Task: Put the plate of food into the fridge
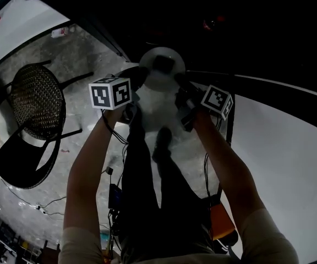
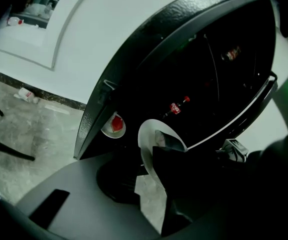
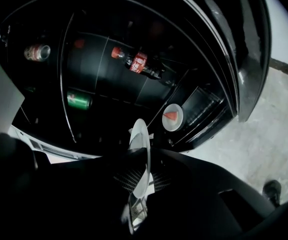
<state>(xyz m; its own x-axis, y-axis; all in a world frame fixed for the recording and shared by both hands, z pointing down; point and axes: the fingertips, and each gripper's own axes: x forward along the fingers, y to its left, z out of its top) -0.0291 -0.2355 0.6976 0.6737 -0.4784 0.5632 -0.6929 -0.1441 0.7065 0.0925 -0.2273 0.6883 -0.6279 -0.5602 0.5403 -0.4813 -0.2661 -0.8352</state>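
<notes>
I hold a white plate (image 1: 161, 73) between both grippers, just in front of the dark open fridge (image 1: 213, 32). A dark piece of food (image 1: 163, 64) lies on it. My left gripper (image 1: 136, 84) is shut on the plate's left rim and my right gripper (image 1: 183, 89) on its right rim. In the left gripper view the plate (image 2: 148, 151) stands edge-on between the jaws with the food (image 2: 166, 140) on it. The right gripper view shows the plate (image 3: 142, 151) as a thin white edge clamped between the dark jaws.
Inside the fridge (image 3: 109, 84) lie a cola bottle (image 3: 136, 61), a red can (image 3: 36, 51), a green can (image 3: 79, 100) and a small plate with a red slice (image 3: 172, 117). A black mesh chair (image 1: 34, 100) stands on the concrete floor at the left. The open fridge door (image 1: 290, 158) is at the right.
</notes>
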